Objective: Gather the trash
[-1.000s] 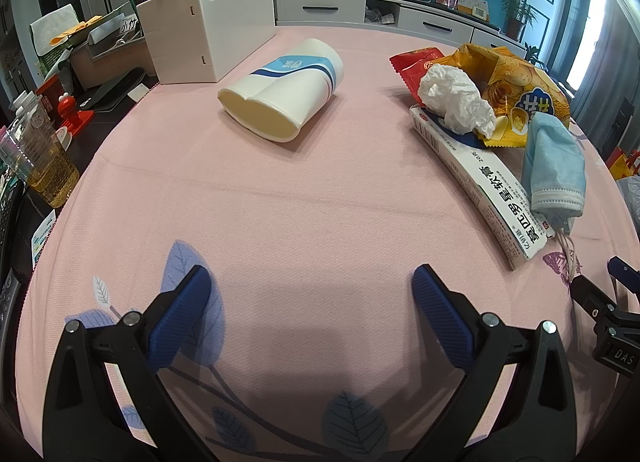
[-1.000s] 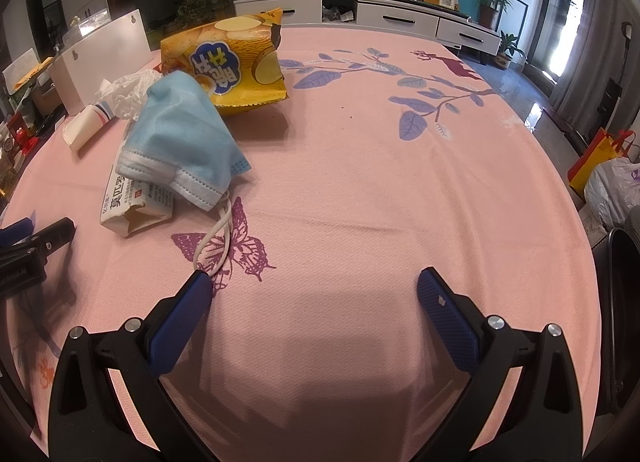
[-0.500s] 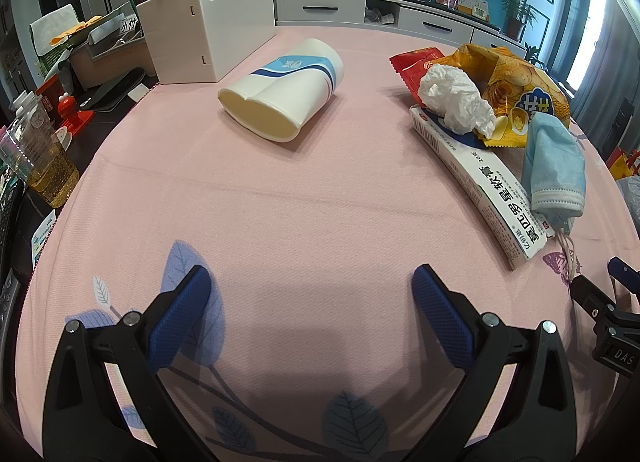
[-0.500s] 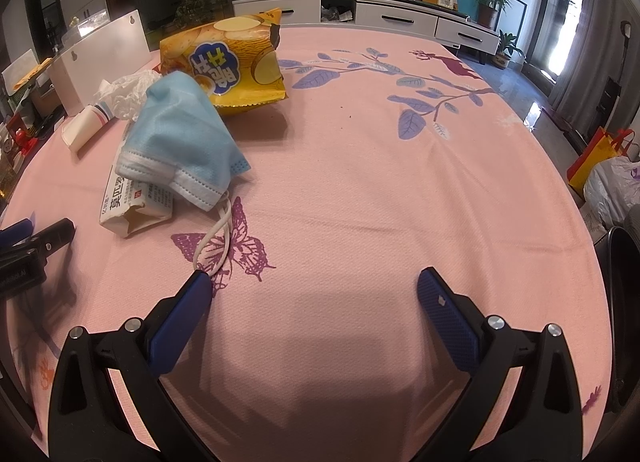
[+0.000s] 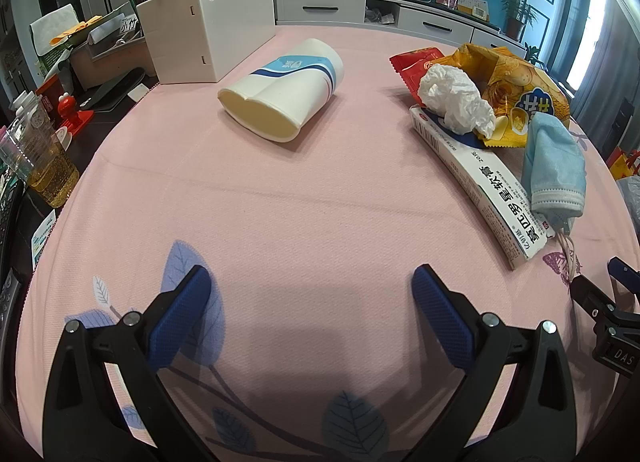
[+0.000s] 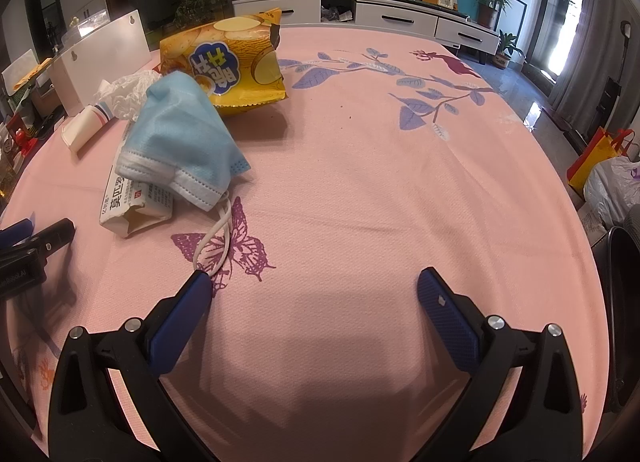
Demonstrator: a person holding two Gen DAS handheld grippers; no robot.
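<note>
Trash lies on a pink tablecloth point(image 5: 312, 202). A crushed white paper cup point(image 5: 284, 90) lies on its side ahead of my left gripper point(image 5: 312, 302), which is open and empty. To the right lie a crumpled tissue point(image 5: 456, 98), a red wrapper point(image 5: 416, 62), a yellow chip bag point(image 5: 520, 90), a long white box point(image 5: 480, 178) and a blue face mask point(image 5: 552, 162). My right gripper point(image 6: 314, 302) is open and empty, with the mask point(image 6: 180, 138), box point(image 6: 132, 206) and chip bag point(image 6: 228, 62) ahead on its left.
A white wooden box point(image 5: 212, 34) stands at the table's far left edge. A cup of yellow drink point(image 5: 48, 166) and clutter sit on a side surface at left. A TV cabinet point(image 6: 380, 14) is behind the table. Bags point(image 6: 608, 166) stand on the floor at right.
</note>
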